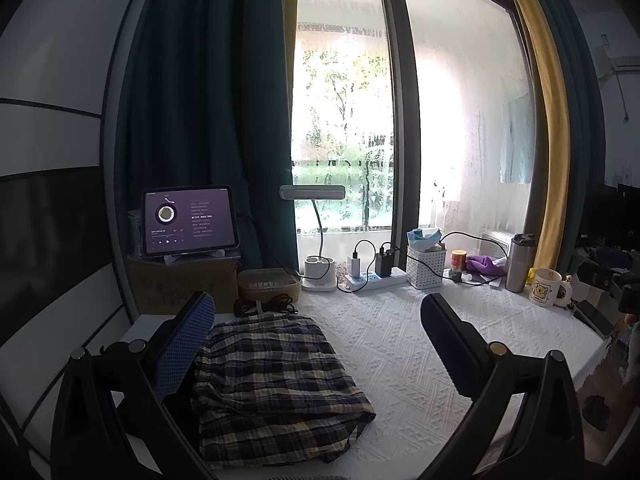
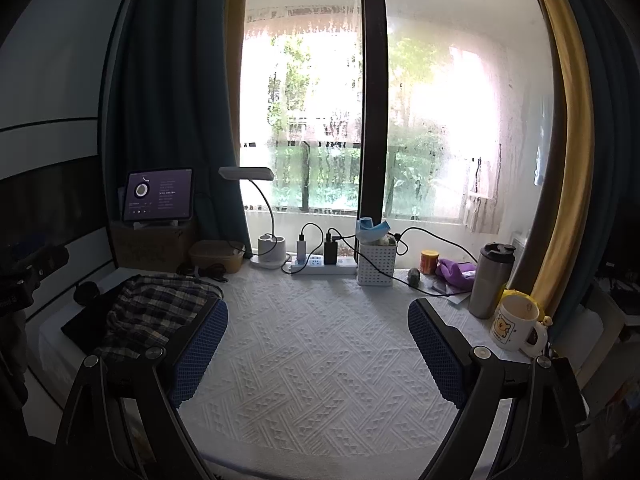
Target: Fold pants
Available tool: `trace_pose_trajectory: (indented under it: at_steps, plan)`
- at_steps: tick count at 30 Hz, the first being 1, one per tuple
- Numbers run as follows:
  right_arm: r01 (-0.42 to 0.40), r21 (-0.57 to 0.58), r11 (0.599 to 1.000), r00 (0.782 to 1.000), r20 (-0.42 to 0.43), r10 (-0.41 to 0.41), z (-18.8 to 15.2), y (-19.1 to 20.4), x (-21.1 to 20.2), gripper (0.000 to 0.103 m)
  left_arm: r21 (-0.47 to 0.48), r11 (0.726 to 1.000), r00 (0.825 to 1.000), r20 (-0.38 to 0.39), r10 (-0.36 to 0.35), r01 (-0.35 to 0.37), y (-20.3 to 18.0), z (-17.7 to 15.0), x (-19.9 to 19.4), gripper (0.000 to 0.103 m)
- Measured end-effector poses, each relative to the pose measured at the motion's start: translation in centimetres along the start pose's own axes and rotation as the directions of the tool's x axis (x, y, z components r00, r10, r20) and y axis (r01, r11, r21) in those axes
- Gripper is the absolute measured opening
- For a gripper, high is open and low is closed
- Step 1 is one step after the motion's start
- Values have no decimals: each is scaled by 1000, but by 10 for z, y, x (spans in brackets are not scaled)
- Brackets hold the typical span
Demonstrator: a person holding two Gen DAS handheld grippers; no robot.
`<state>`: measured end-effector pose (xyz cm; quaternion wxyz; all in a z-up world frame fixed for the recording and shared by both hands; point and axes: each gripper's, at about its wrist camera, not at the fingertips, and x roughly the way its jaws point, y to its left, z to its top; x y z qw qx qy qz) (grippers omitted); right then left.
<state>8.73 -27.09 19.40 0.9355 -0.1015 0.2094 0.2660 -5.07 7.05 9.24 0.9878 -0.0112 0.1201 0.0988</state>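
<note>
Left gripper (image 1: 316,344) spread wide, nothing between the pads, hovering low over the table (image 1: 400,360) w/ the plaid pants (image 1: 276,380) directly ahead and slightly to its left side. Right gripper (image 2: 318,350) likewise released, empty, aimed at bare white textured cloth; pants (image 2: 156,304) off past its left finger, toward the table's far left end.

Pants: already a compact bundle, several layers stacked, sitting at the left part of the table near the coiled black cable (image 1: 264,306) and the small basket (image 1: 268,284). Probably light, soft, thin woven cotton (crinkly look, so some grip, not slippery). Not fragile. Floppy, so layers likely to slide apart or sag if lifted from one point only. Best bet: pinch a folded edge through all layers, e.g. the near right corner, w/ a second hold along the opposite edge. Lower edge looks a bit ragged, may need smoothing.

Pose: both tools held roughly level, pointing fwd toward the window (image 2: 360,120), side by side, left one closer to the pants. Neither touching fabric. Mug (image 2: 516,322) and steel tumbler (image 2: 490,280) well apart from the pants, near right gripper's outer side.
</note>
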Motion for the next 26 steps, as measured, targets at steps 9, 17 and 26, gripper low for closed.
trace_pose_trajectory:
  at_steps: [9,17,26]
  plan:
    - [3,5,1000,1000,0,-3,-1,0,1,93,4,1000,1000,0,-4,4,-2,0,0,102]
    - [4,5,1000,1000,-2,-4,-1,1,1,93,2,1000,1000,1,-5,5,-3,0,0,102]
    - [3,5,1000,1000,-1,-3,-2,0,0,93,3,1000,1000,4,-5,5,-6,-1,-1,102]
